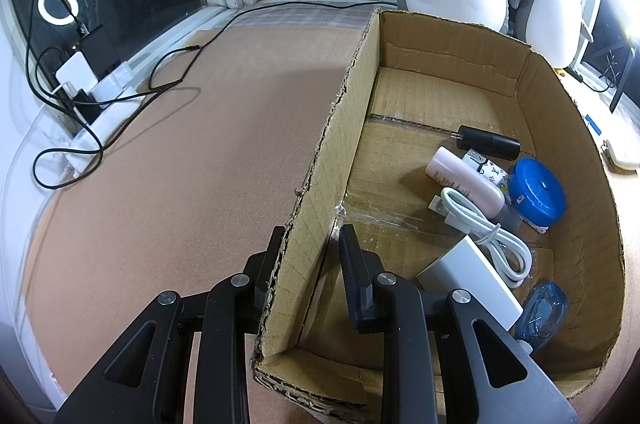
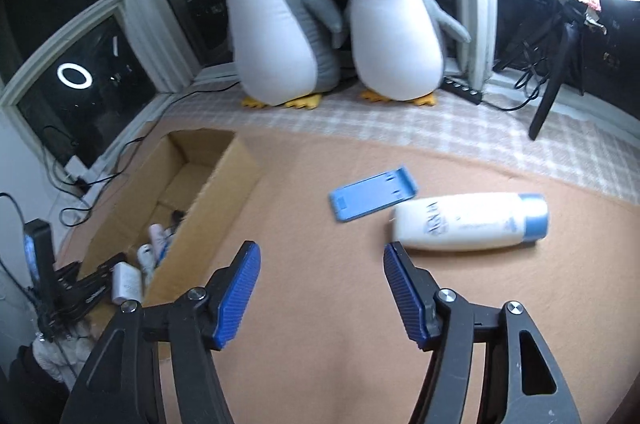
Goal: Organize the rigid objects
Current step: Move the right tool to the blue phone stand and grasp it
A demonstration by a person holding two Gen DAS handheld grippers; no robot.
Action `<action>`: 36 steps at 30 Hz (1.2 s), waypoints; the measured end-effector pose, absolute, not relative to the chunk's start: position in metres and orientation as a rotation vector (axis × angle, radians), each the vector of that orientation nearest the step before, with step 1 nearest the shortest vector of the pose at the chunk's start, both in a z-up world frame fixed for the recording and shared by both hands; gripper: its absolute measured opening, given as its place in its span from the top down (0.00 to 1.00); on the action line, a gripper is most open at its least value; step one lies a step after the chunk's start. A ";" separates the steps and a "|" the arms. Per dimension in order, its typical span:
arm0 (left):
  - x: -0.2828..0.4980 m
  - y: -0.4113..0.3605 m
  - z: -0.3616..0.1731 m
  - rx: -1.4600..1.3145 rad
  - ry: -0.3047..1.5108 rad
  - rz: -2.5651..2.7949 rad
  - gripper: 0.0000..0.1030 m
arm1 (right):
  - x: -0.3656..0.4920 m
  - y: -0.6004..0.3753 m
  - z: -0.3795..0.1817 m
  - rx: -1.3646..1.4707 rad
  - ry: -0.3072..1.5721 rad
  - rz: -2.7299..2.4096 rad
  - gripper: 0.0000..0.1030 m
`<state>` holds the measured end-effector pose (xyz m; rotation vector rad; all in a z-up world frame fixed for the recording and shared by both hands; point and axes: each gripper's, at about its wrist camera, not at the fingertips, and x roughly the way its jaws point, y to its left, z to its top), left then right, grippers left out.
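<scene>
On the tan tabletop [image 2: 320, 304], a white bottle [image 2: 468, 222] with a blue cap lies on its side beside a flat blue stand [image 2: 372, 197], both just ahead of the right hand-held gripper [image 2: 320, 288], whose fingers are spread wide and empty. The left hand-held gripper [image 1: 310, 252] straddles the left wall of the cardboard box [image 1: 340, 127], one finger on each side, not clamped. Inside lie a power bank [image 1: 468, 276], white cable [image 1: 488, 232], pink tube [image 1: 464, 181] and blue round case [image 1: 536, 189].
</scene>
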<state>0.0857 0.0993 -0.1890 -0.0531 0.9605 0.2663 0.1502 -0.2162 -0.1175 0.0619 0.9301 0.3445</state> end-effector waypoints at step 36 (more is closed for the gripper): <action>0.088 0.099 -0.189 -0.050 0.968 0.257 0.77 | 0.302 -0.199 -0.186 -0.177 1.374 0.526 0.19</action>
